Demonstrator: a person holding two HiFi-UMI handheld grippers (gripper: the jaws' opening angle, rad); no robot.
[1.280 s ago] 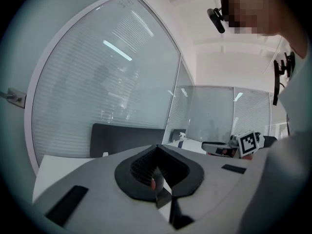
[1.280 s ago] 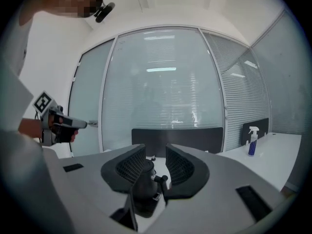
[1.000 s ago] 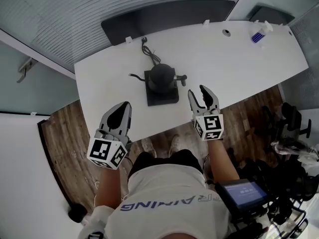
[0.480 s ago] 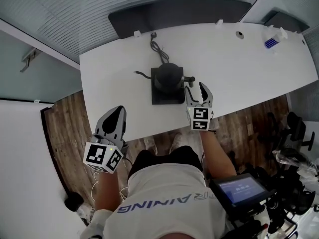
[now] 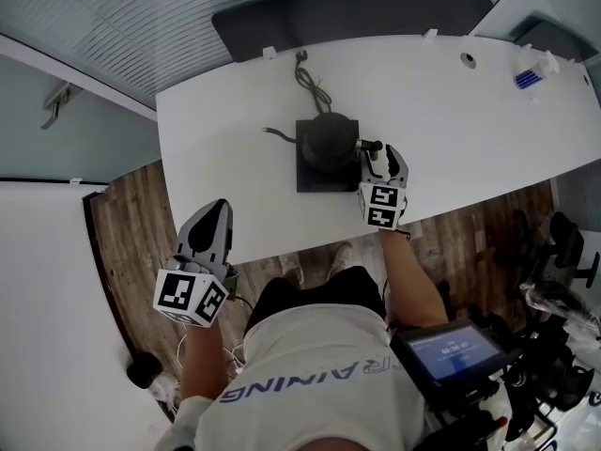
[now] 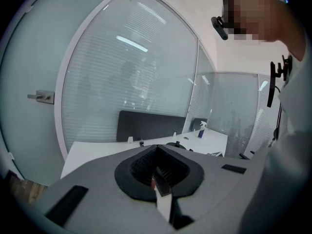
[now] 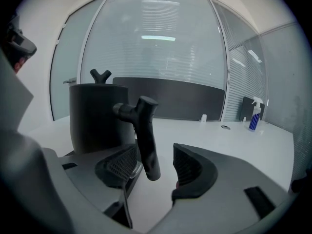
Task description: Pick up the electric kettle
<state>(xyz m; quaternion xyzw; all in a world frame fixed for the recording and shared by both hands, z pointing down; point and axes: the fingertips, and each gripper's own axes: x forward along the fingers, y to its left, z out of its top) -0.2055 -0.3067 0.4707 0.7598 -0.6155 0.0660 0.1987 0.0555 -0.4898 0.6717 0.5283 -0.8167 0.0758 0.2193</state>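
Observation:
The black electric kettle [image 5: 331,141] stands on its square black base [image 5: 315,182] on the white table [image 5: 235,111]. Its handle [image 5: 368,146] sticks out to the right. My right gripper [image 5: 380,154] is open wide, one jaw on each side of that handle. In the right gripper view the handle [image 7: 146,135] hangs between the open pads [image 7: 187,167] without touching them, and the kettle body [image 7: 97,116] rises at the left. My left gripper [image 5: 216,209] is shut and empty, short of the table's near edge; in its own view [image 6: 161,168] the jaws meet.
A power cord [image 5: 310,78] runs from the base to the table's far edge. A blue spray bottle [image 5: 528,78] stands at the far right corner. A dark panel [image 5: 357,17] backs the table, with glass walls behind. A small screen [image 5: 451,355] sits by my right hip.
My right gripper has moved forward and down from the table's near edge to the kettle handle, which now lies between its jaws. My left gripper has sunk slightly near the table's edge.

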